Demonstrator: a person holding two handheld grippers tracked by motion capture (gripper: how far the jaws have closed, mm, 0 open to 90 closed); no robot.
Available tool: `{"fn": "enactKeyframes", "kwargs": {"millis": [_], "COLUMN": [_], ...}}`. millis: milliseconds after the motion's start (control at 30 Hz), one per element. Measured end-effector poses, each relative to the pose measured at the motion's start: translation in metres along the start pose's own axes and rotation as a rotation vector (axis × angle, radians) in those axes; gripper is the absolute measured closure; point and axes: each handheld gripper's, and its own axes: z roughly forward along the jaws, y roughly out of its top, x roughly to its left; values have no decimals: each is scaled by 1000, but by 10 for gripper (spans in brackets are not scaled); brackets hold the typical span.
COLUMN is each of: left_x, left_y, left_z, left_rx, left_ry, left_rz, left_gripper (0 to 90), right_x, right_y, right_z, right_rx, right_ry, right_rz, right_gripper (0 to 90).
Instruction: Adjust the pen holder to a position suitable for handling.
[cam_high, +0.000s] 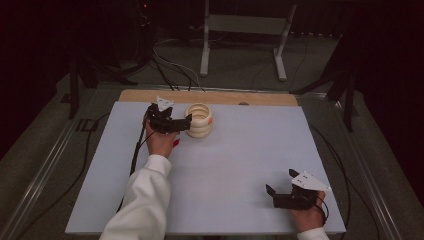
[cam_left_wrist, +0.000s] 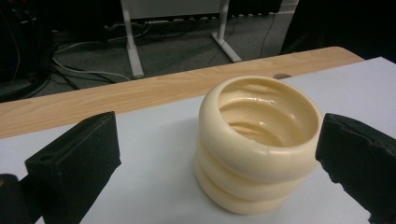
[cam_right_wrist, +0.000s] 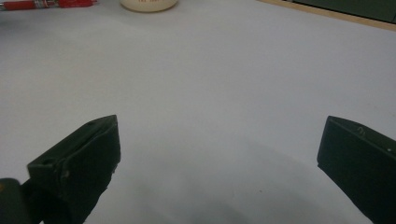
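From the high view, I have the left gripper (cam_high: 189, 121) at the far left part of the white table top (cam_high: 235, 165), right up against the cream ribbed pot (cam_high: 199, 120). The pot stands upright near the far edge, close to the wooden strip (cam_high: 210, 97) that runs along the back of the table. My left hand (cam_high: 161, 141) sits behind the gripper, with a white sleeve (cam_high: 145, 200) coming in from the bottom. The right gripper (cam_high: 272, 195) rests low at the near right corner, well apart from the pot, its jaws spread and holding nothing.

In the left gripper view, I look along both black jaws, which stand wide apart and released. The pot (cam_left_wrist: 257, 140) sits between them but nearer the right-hand jaw, which is just beside its rim; I cannot tell whether that jaw touches it. The left-hand jaw is clear of it. The pot looks like three stacked rings, open at the top and glossy inside. Behind it are the wooden strip (cam_left_wrist: 140, 93) and the legs of a white stand (cam_left_wrist: 133, 42) on the floor.

In the right gripper view, my jaws are spread wide over bare table (cam_right_wrist: 210, 84), nothing between them. Far off at the top edge I see the base of the pot (cam_right_wrist: 148, 4) and a red pen (cam_right_wrist: 42, 4) lying to its left.
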Motion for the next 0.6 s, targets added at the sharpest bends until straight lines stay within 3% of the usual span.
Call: {"fn": "enactKeyframes", "kwargs": {"millis": [433, 600], "left_x": [-7, -12], "left_y": [-8, -9], "left_z": [25, 33], "left_rx": [22, 44], "left_ry": [27, 23], "left_rz": [-56, -52], "left_gripper": [8, 20], "right_x": [0, 0], "right_y": [0, 0], "right_z": [1, 0], "right_rx": [3, 3], "right_ry": [1, 3], "right_rz": [1, 1], "right_gripper": [0, 0]}}
